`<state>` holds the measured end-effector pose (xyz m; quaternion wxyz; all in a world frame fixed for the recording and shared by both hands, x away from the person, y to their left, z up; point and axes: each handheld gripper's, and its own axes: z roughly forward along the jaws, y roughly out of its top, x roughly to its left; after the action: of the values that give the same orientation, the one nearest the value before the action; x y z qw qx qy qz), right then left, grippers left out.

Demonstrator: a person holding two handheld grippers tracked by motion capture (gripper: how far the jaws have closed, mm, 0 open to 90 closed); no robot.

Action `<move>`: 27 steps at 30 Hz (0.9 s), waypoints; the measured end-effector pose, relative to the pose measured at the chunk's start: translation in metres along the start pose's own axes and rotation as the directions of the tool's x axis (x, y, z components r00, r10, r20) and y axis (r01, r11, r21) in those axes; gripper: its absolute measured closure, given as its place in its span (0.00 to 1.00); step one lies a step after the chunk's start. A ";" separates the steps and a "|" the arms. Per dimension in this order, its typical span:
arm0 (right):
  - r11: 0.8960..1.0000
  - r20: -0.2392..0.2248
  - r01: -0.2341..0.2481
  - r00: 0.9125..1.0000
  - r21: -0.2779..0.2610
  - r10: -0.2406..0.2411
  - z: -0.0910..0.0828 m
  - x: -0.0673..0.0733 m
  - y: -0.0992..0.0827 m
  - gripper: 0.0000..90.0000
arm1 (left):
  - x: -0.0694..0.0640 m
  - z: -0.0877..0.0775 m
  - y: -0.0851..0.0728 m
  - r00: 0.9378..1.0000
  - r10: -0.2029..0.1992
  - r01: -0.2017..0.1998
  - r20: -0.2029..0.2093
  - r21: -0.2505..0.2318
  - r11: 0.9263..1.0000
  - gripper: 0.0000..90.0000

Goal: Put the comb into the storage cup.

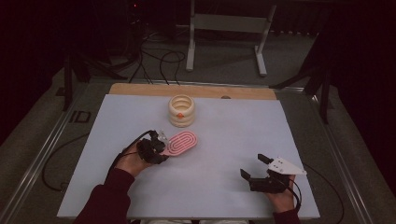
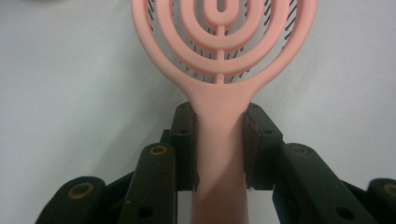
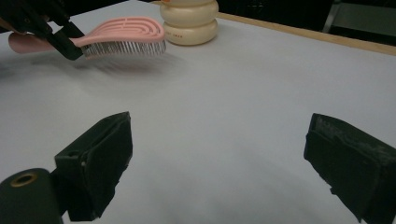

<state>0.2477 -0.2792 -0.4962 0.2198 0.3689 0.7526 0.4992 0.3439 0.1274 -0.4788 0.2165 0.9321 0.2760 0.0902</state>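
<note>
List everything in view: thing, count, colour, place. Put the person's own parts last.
hairbrush: 1, pink with dark bristles, left of table centre, handle clamped in the left hand-held gripper, head raised off the sheet in the right gripper view.
ribbed container: 1, cream with a small orange mark, far middle of the table, beyond the brush.
table sheet: 1, pale grey-white, covers the table; a wooden edge shows along its far side.
metal stand: 1, light grey, on the floor behind the table.
cables: several, black, on the floor behind the table.
left hand-held gripper: 1, black, shut on the brush handle.
right hand-held gripper: 1, black with a grey plate, near right, jaws open, nothing between them.
sleeves: 2, dark red, near edge.
</note>
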 end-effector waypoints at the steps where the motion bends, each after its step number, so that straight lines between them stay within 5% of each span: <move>1: 1.000 -0.002 -0.003 1.000 0.000 0.003 0.000 0.000 0.000 0.09 | 0.000 -0.001 -0.001 1.000 -0.007 0.007 -0.005 -0.006 1.000 0.78; 12: 1.000 -0.002 -0.007 1.000 0.020 0.007 0.004 0.001 0.000 0.09 | 0.002 -0.008 -0.014 0.996 -0.073 0.070 -0.051 -0.059 0.996 0.78; 27: 0.999 0.008 -0.018 1.000 0.046 0.017 0.010 0.003 -0.001 0.09 | 0.001 -0.016 -0.037 0.982 -0.158 0.139 -0.101 -0.168 0.976 0.78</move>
<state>0.2526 -0.2717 -0.5006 0.2096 0.3823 0.7599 0.4821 0.3223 0.1615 -0.4812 0.2807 0.8818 0.3487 0.1486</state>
